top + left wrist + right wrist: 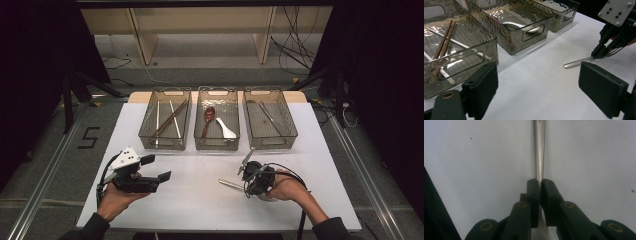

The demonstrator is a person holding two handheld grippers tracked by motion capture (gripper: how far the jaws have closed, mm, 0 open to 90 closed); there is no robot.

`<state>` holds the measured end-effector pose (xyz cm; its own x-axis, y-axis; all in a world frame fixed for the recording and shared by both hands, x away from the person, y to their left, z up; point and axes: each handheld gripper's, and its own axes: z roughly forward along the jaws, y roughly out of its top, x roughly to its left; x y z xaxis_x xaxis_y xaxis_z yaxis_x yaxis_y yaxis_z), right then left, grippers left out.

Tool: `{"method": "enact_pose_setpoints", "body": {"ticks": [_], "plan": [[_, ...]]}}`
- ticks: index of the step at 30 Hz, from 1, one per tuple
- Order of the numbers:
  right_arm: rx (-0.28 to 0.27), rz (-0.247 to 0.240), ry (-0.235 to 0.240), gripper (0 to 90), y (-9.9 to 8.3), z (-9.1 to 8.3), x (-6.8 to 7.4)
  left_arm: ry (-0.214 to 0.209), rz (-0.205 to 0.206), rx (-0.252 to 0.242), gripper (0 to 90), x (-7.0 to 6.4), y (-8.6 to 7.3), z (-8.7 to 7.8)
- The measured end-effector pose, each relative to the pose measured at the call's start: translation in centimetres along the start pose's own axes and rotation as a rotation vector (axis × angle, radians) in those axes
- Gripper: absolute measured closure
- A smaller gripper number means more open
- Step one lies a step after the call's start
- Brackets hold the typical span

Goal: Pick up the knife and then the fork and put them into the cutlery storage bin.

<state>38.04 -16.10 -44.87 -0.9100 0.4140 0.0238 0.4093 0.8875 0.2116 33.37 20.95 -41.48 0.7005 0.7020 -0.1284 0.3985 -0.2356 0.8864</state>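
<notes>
A metal utensil [230,184] lies on the white table [200,200], its slim handle [539,150] pointing left. My right gripper [246,186] is shut on it, and in the right gripper view the jaws [539,183] pinch the handle just above where it widens. My left gripper [156,168] hovers at the table's front left, open with nothing between its pads [484,90]. From the left gripper view, the utensil [576,62] lies ahead on the right with the right gripper [600,53] clamped on its far end.
Three clear bins stand in a row at the back. The left bin [165,142] holds chopsticks [170,119], the middle bin [217,144] a brown spoon [208,117] and a white spoon [225,129], and the right bin [272,142] metal cutlery [269,116].
</notes>
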Motion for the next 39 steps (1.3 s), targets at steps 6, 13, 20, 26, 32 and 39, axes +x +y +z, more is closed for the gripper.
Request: {"method": "enact_pose_setpoints", "body": {"ticks": [6, 13, 20, 26, 32, 39], "plan": [[-0.028, 0.037, -0.002, 85.4, -0.2, -0.6, -0.3, 0.000, -0.002, 0.000, 15.7, 0.0, 0.0, 0.0], [-0.057, 0.072, -0.010, 85.4, -0.6, -1.3, -0.9, 0.001, -0.002, 0.000, 15.7, 0.0, 0.0, 0.0], [-0.099, 0.095, -0.014, 85.4, -1.0, -2.3, -1.5, 0.002, -0.001, 0.001, 15.7, 0.0, 0.0, 0.0], [-0.161, 0.131, -0.021, 85.4, -1.3, -3.9, -2.2, 0.004, -0.004, 0.000, 15.7, 0.1, 0.0, 0.0], [-0.226, 0.166, -0.042, 85.4, -1.8, -5.9, -3.4, 0.008, -0.006, 0.001, 15.7, 0.2, 0.0, 0.0], [-0.305, 0.210, -0.076, 85.5, -2.4, -8.3, -5.3, 0.014, -0.008, -0.001, 15.7, 0.3, -0.1, 0.0]]}}
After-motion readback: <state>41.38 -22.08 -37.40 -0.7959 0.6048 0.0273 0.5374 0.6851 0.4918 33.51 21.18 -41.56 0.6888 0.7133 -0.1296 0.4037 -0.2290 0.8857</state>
